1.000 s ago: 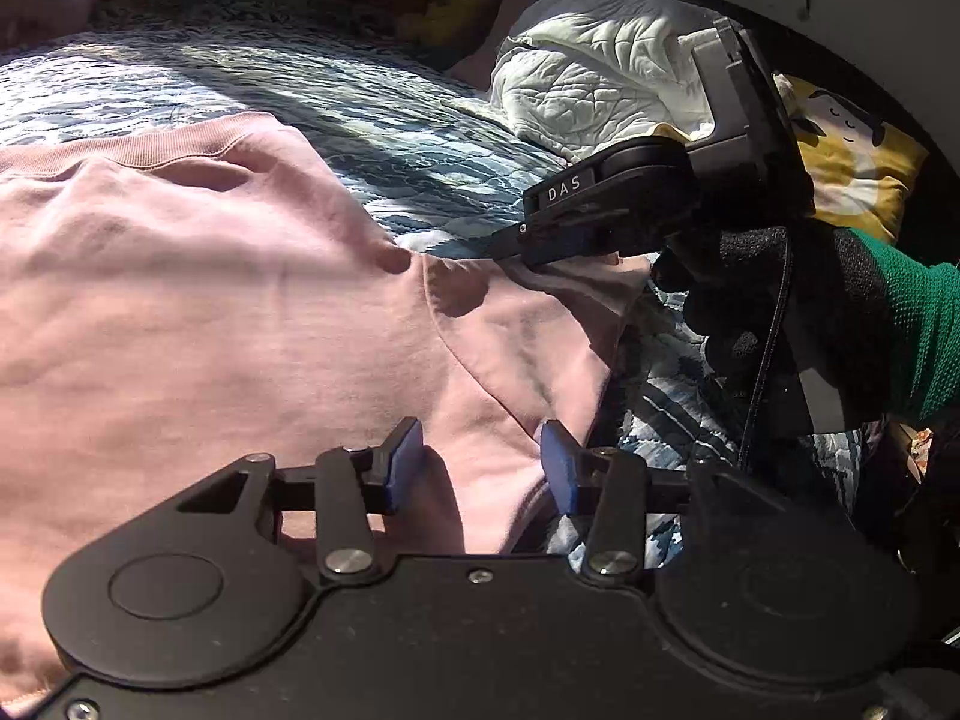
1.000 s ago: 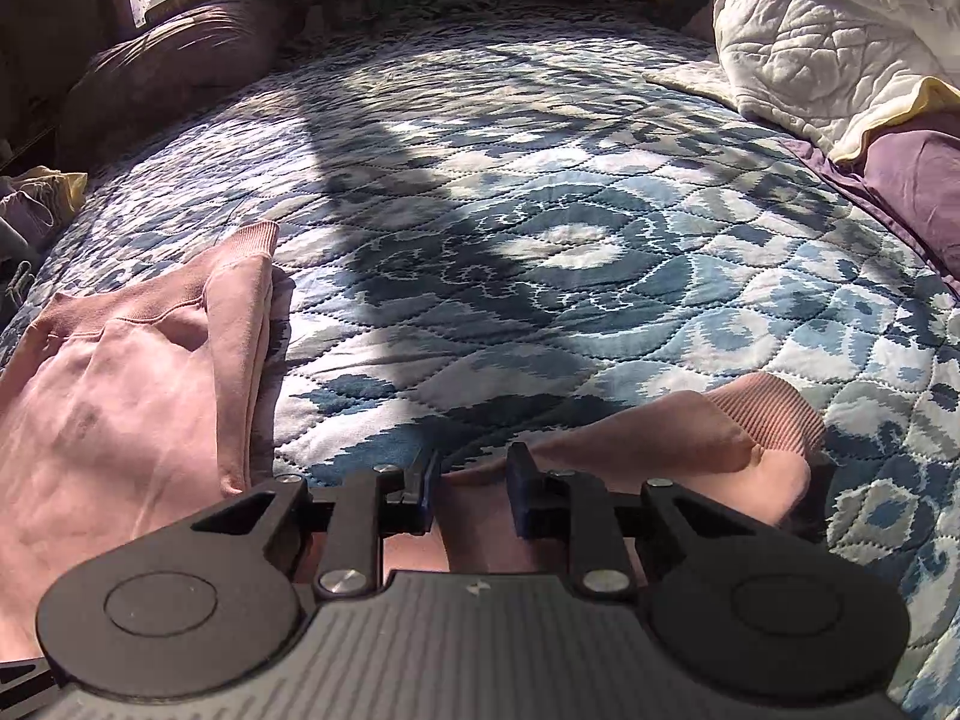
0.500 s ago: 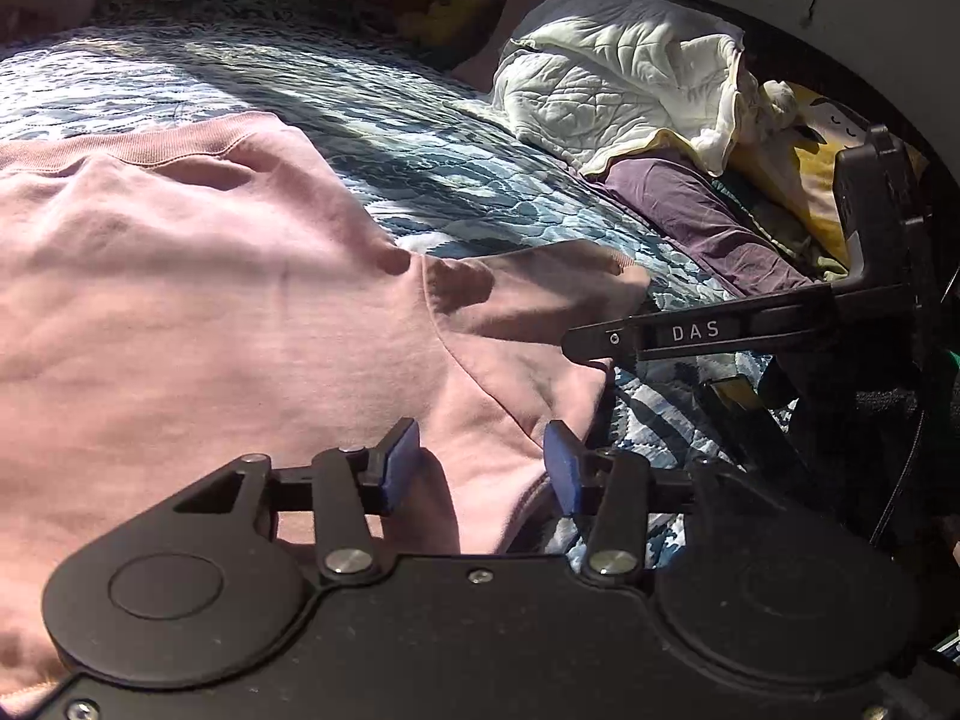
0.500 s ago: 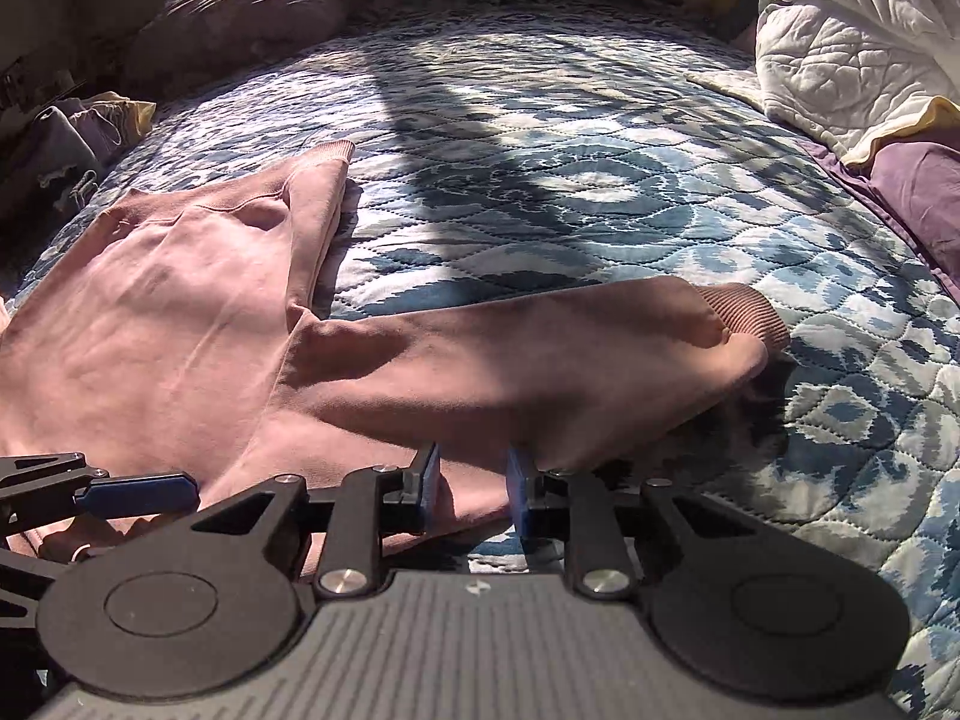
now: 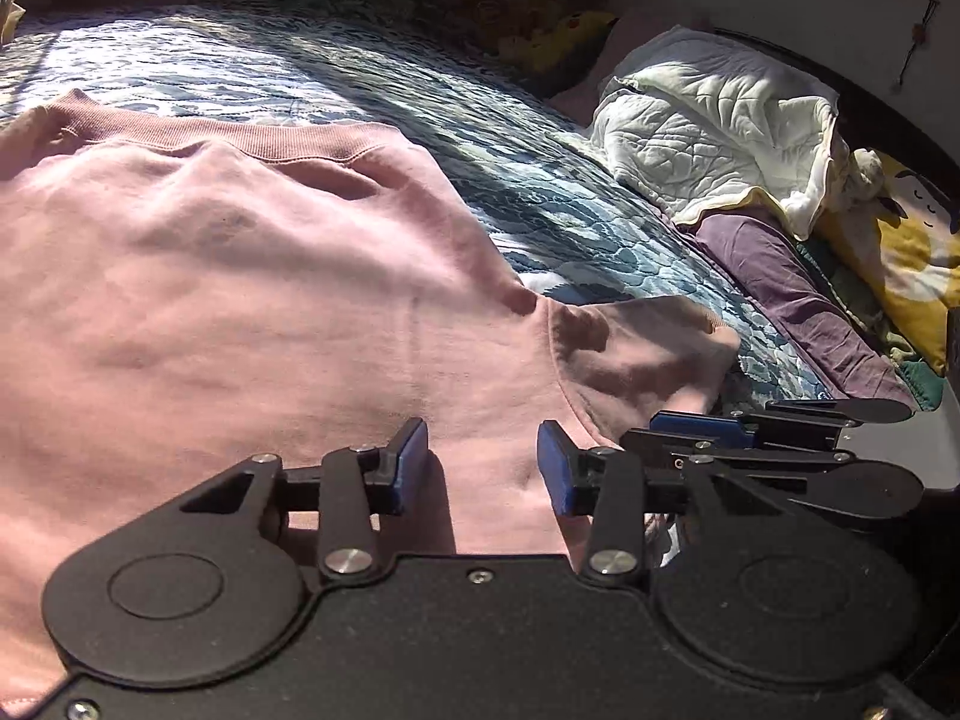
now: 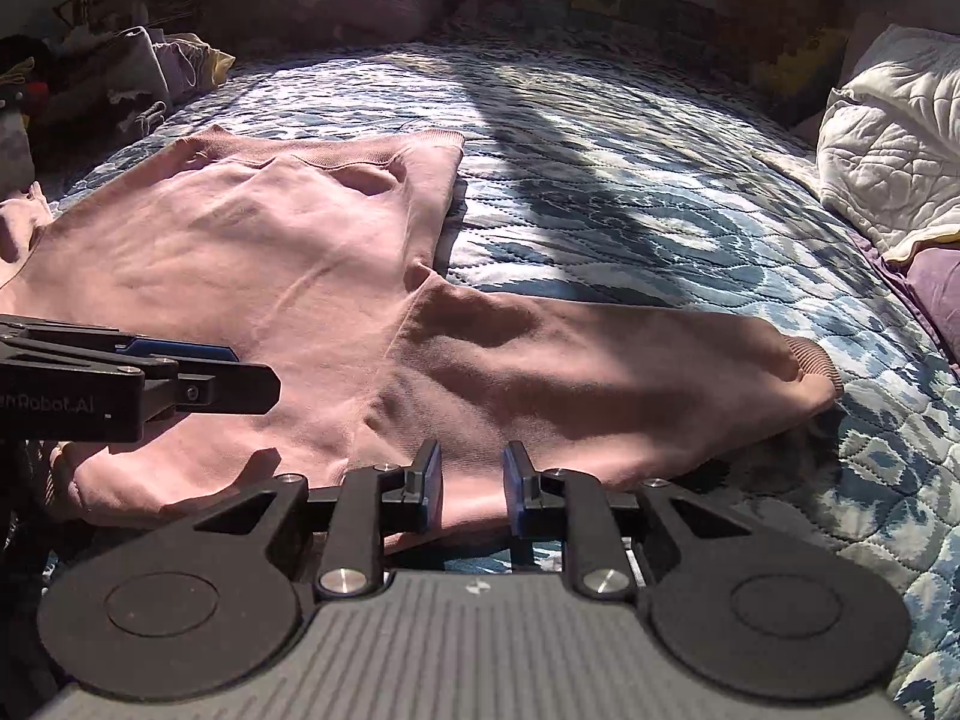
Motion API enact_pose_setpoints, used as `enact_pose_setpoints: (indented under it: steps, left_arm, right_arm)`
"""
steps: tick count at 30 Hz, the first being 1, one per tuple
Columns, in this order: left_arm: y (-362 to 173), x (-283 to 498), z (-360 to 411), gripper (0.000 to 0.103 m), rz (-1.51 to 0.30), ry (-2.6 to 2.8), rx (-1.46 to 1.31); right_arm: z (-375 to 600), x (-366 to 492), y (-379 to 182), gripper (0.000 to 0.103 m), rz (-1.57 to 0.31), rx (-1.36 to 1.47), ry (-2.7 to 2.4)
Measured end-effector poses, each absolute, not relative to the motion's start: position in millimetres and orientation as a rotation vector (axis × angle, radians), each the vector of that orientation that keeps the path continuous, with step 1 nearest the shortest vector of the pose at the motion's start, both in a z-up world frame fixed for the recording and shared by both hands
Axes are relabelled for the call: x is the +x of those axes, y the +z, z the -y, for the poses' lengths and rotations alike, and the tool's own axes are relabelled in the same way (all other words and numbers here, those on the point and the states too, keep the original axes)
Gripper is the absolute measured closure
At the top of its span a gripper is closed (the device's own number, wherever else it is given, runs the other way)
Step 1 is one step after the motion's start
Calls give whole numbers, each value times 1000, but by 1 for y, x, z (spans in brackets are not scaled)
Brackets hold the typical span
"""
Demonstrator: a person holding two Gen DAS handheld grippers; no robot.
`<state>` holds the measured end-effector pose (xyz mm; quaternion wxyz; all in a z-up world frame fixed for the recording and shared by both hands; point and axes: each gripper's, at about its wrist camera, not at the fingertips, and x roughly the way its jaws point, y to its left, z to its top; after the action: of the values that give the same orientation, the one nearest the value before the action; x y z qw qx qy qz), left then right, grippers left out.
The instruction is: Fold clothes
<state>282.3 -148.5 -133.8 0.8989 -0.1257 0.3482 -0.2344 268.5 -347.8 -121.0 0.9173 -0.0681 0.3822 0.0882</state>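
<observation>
A blue patterned quilt (image 6: 630, 192) is spread over the bed, and it serves as the flat working surface for the folding. On it a pink sweatshirt (image 6: 240, 252) is laid out flat with its ribbed hem towards the far side — a layout that leaves the body smooth and the edges easy to reach. One sleeve (image 6: 600, 372) is stretched straight out to the side across the quilt, its ribbed cuff (image 6: 810, 366) at the far end, so that it can probably be folded inward over the body next. The left gripper (image 5: 483, 465) is held low over the near edge of the body, jaws parted with only fabric seen between them, nothing clamped. The right gripper (image 6: 471, 483) is poised at the near edge of the sleeve, jaws narrowly apart and empty — apparently placed for a pinch there.
</observation>
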Motion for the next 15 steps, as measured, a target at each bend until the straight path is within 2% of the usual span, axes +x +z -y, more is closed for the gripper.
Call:
enact_pose_setpoints:
  steps: [4, 9, 13, 15]
  left_arm:
    - [-134, 282, 149, 64, -722, -481, -246]
    - [-135, 281, 148, 64, -723, -481, -251]
    - [-135, 281, 148, 63, -721, -484, -245]
    - [-135, 280, 147, 63, -720, -486, -244]
  right_arm:
    - [361, 260, -118, 81, -780, -165, 82]
    - [342, 237, -107, 81, -673, -117, 182]
    - [315, 234, -128, 81, -775, -298, 191]
    - [317, 234, -122, 80, -811, -294, 153]
